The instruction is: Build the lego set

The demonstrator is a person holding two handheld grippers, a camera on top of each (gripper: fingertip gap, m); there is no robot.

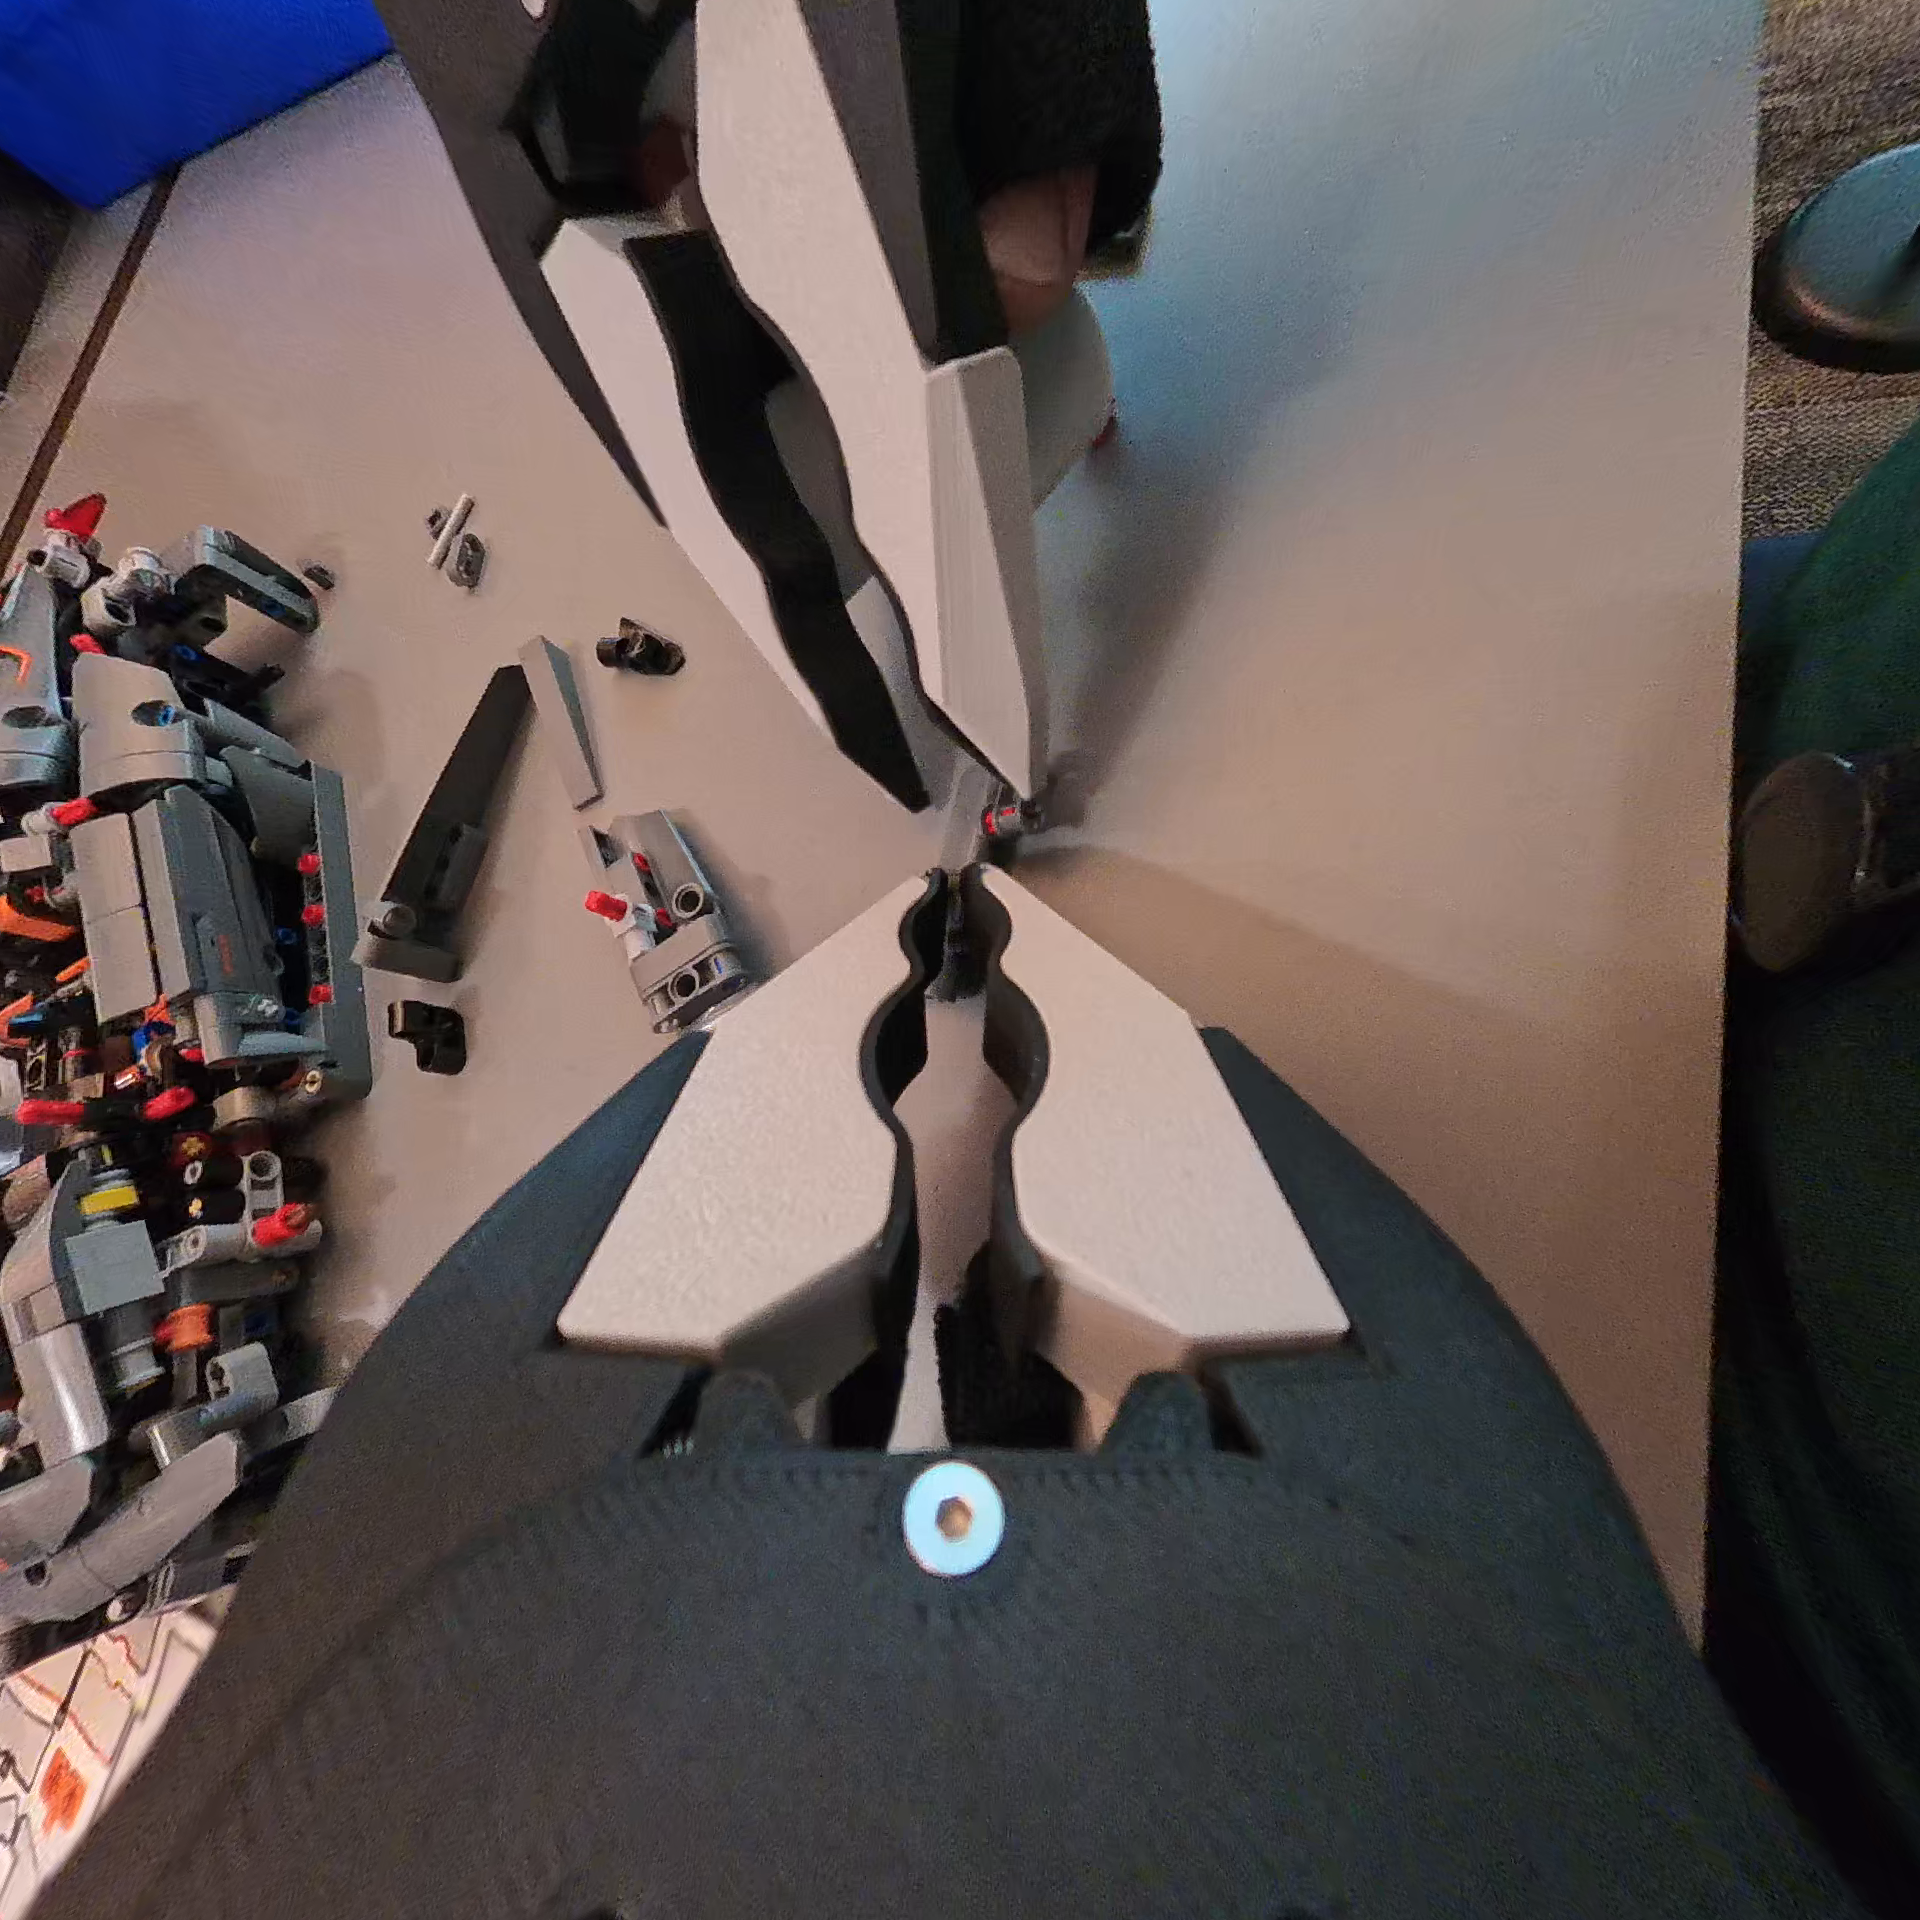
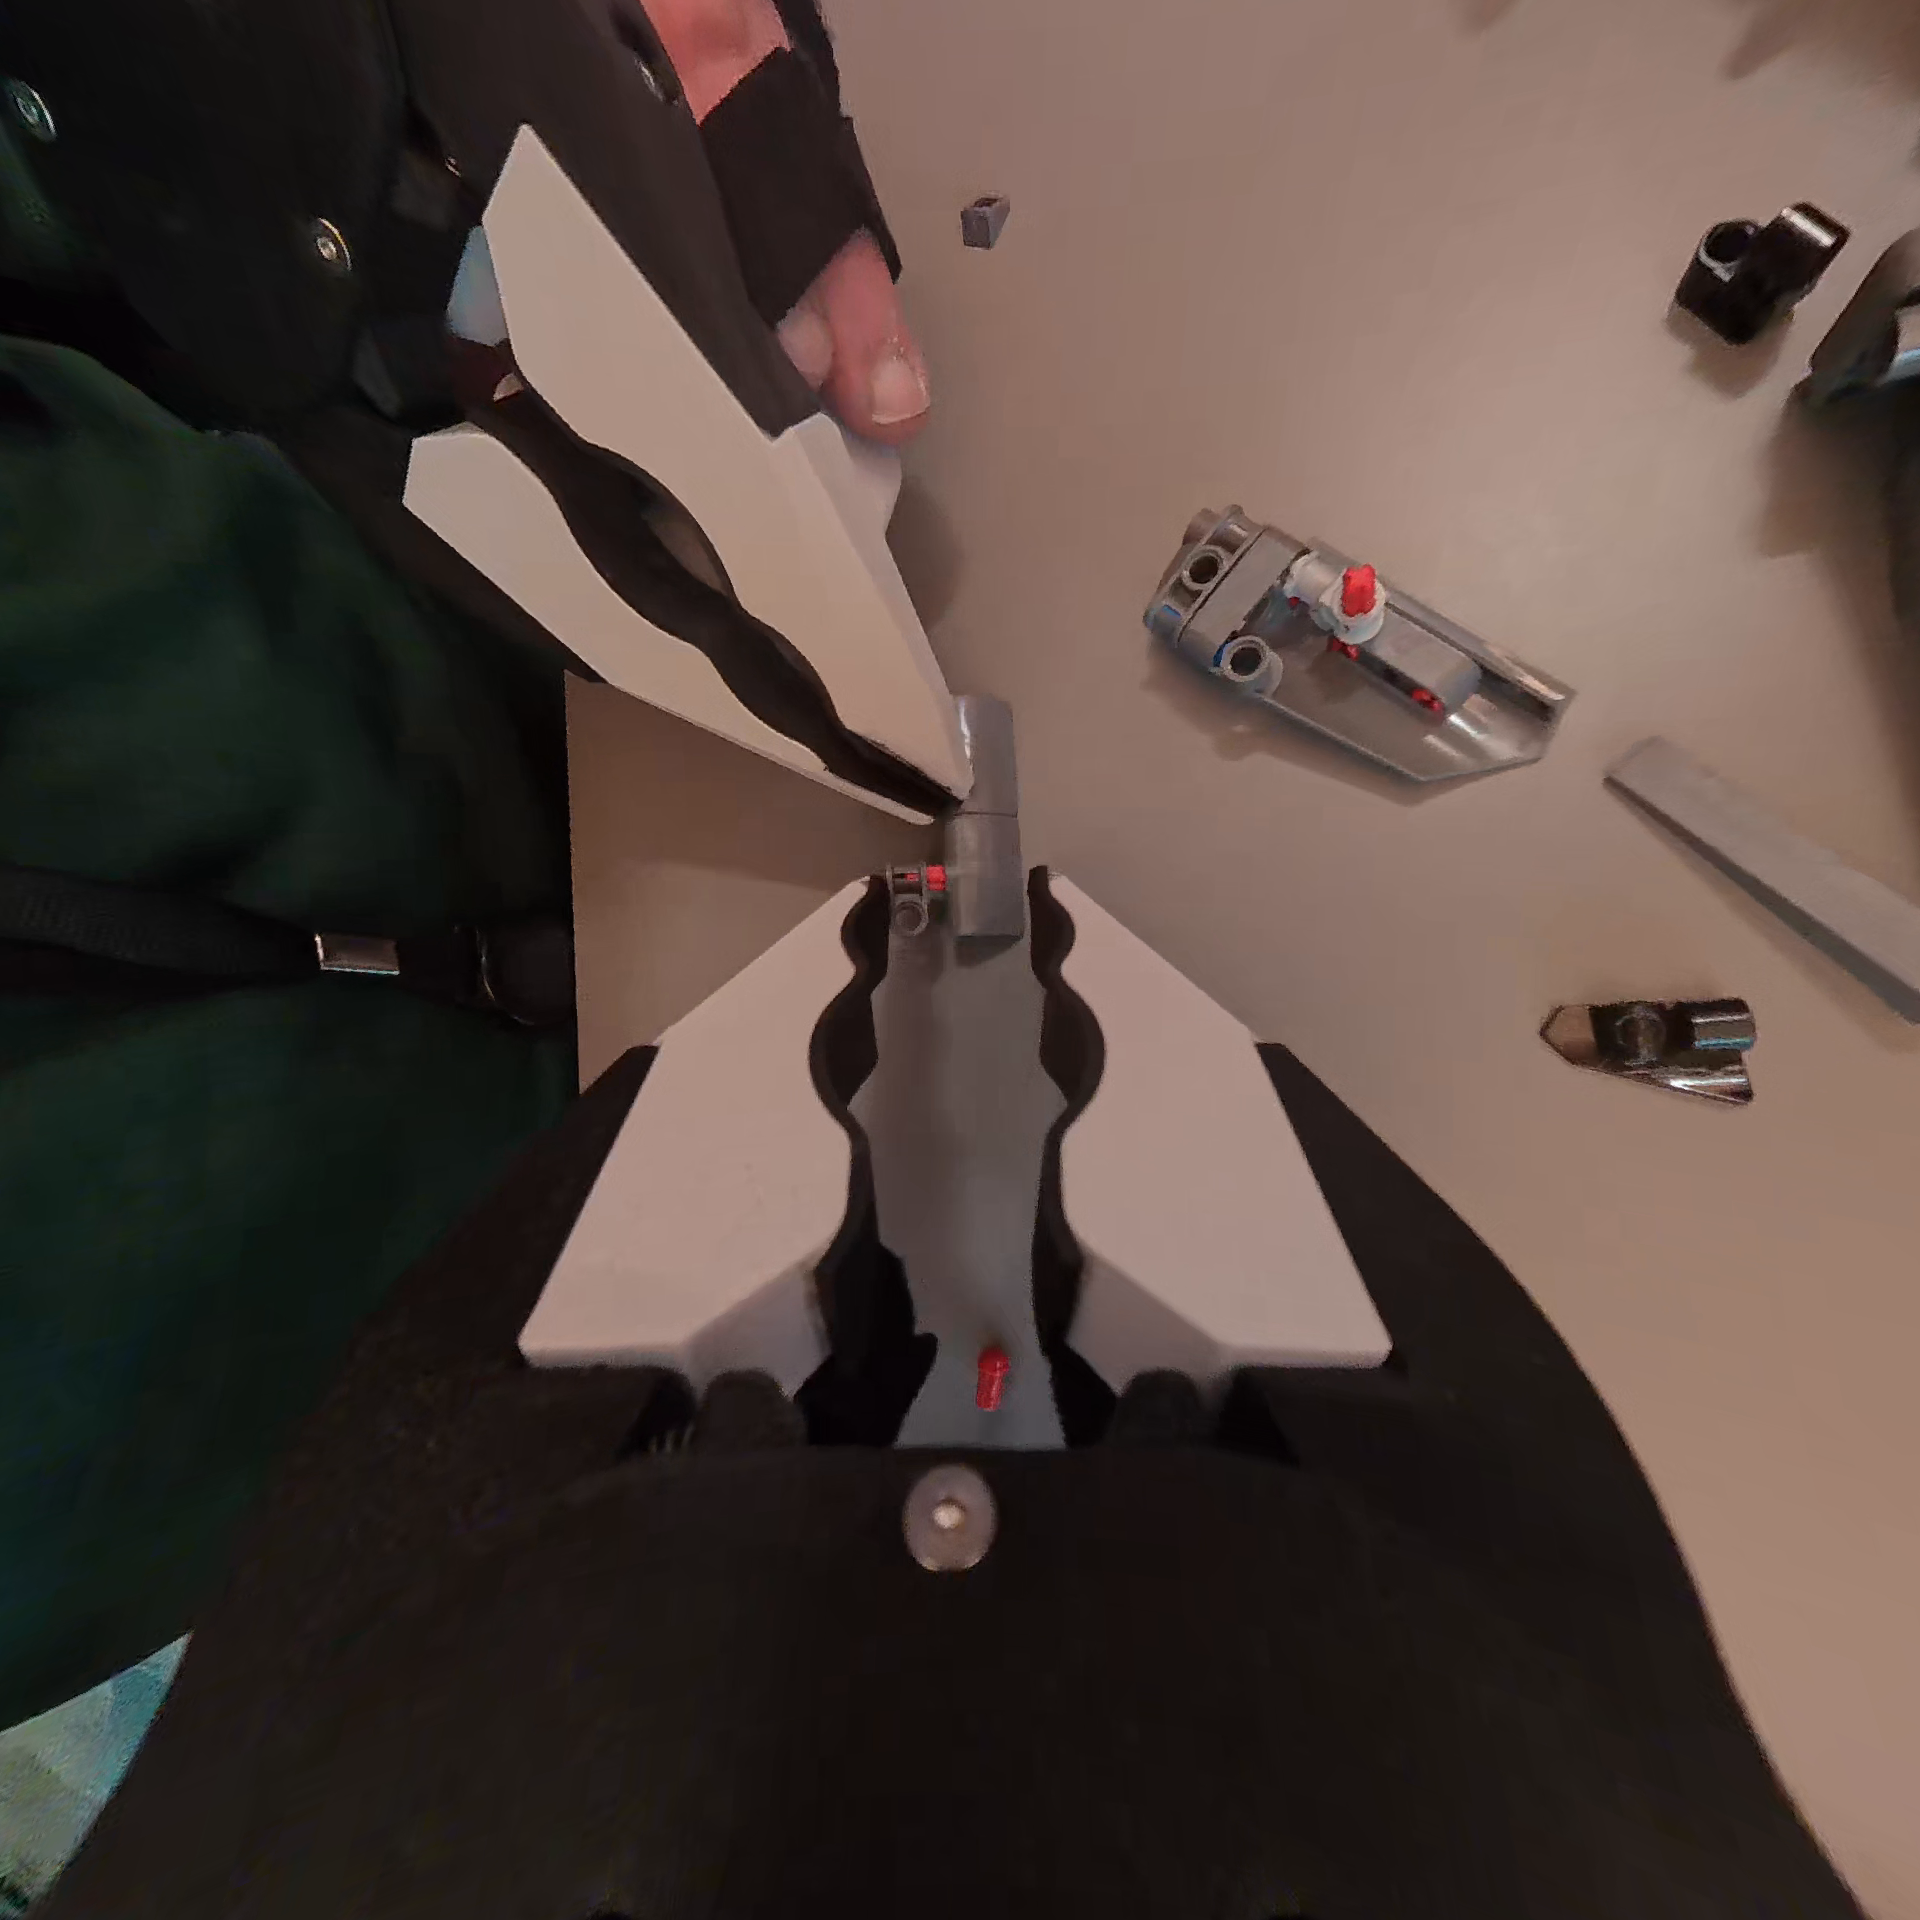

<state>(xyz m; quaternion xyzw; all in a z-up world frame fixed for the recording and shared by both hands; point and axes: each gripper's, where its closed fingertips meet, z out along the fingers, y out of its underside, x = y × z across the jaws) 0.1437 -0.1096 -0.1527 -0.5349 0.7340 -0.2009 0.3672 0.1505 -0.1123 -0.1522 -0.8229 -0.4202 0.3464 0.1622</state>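
In the right wrist view my right gripper (image 2: pixel 954 881) is shut on a short grey lego piece (image 2: pixel 987 883) that carries a small grey connector with a red pin (image 2: pixel 914 891). My left gripper (image 2: pixel 951 798) comes in from the upper left, shut on a second grey piece (image 2: pixel 987 748) that meets the first end to end. In the left wrist view my left gripper (image 1: pixel 951 881) is shut on a thin dark piece (image 1: pixel 951 935) seen edge-on. The right gripper (image 1: pixel 1013 805) reaches down from above, tips touching at the red-pinned connector (image 1: pixel 1003 821). Both are held just above the table.
A large, partly built grey model (image 1: pixel 177 935) lies at the left, with a booklet (image 1: pixel 73 1714) below it. Loose parts: a small sub-assembly (image 2: pixel 1340 644), a long grey tile (image 2: pixel 1766 862), black pieces (image 2: pixel 1652 1044) (image 2: pixel 1756 270) and a red pin (image 2: pixel 992 1377). The table edge (image 1: pixel 1735 831) runs on the right. My left and right fingertips are right by each other.
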